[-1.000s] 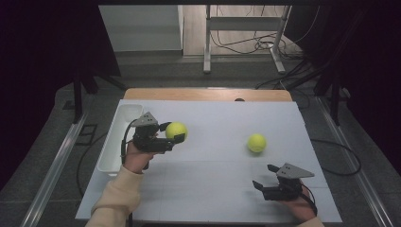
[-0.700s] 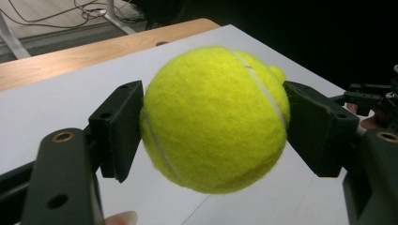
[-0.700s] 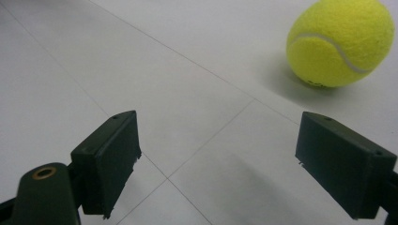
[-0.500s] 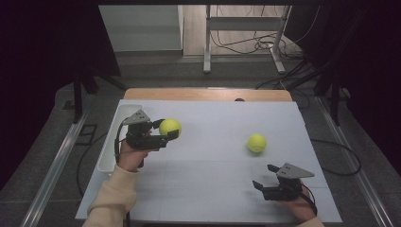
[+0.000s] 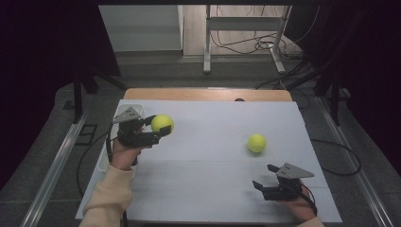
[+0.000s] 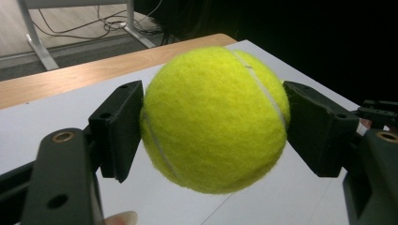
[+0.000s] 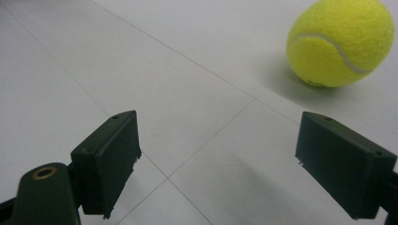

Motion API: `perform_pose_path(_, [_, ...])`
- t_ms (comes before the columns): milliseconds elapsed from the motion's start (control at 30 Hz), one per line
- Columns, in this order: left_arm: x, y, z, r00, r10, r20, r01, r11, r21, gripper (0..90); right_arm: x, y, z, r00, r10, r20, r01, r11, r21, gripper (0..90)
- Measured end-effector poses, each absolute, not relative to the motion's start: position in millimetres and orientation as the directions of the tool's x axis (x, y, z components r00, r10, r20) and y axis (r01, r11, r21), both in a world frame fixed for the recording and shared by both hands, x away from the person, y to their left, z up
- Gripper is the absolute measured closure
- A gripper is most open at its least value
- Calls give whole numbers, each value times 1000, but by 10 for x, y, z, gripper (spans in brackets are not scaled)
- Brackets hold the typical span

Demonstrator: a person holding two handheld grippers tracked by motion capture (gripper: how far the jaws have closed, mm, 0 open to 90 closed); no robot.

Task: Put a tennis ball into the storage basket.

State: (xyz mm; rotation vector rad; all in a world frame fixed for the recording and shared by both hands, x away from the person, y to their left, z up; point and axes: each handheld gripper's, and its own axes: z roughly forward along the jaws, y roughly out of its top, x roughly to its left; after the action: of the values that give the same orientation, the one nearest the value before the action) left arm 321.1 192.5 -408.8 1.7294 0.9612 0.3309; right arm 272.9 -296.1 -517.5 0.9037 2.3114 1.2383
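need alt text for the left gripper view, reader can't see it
A yellow tennis ball is clamped between the left gripper's two black jaws, held above a white table. A wooden strip edges the table's far side, with floor cables and a metal stand leg beyond.

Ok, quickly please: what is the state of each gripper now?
Left gripper: closed on a tennis ball, held above the table.
Right gripper: open, holding nothing.

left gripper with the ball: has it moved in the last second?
Yes. The left gripper, shut on its ball, has shifted left toward the white tray at the table's left edge. The other ball lies where it was.
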Motion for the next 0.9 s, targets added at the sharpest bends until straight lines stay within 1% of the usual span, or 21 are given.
perform_pose_path(900, [3235, 2153, -4095, 574, 784, -236, 447, -59, 892, 257, 2726, -2962, -5172, -728, 685, -19, 367, 413, 833, 144])
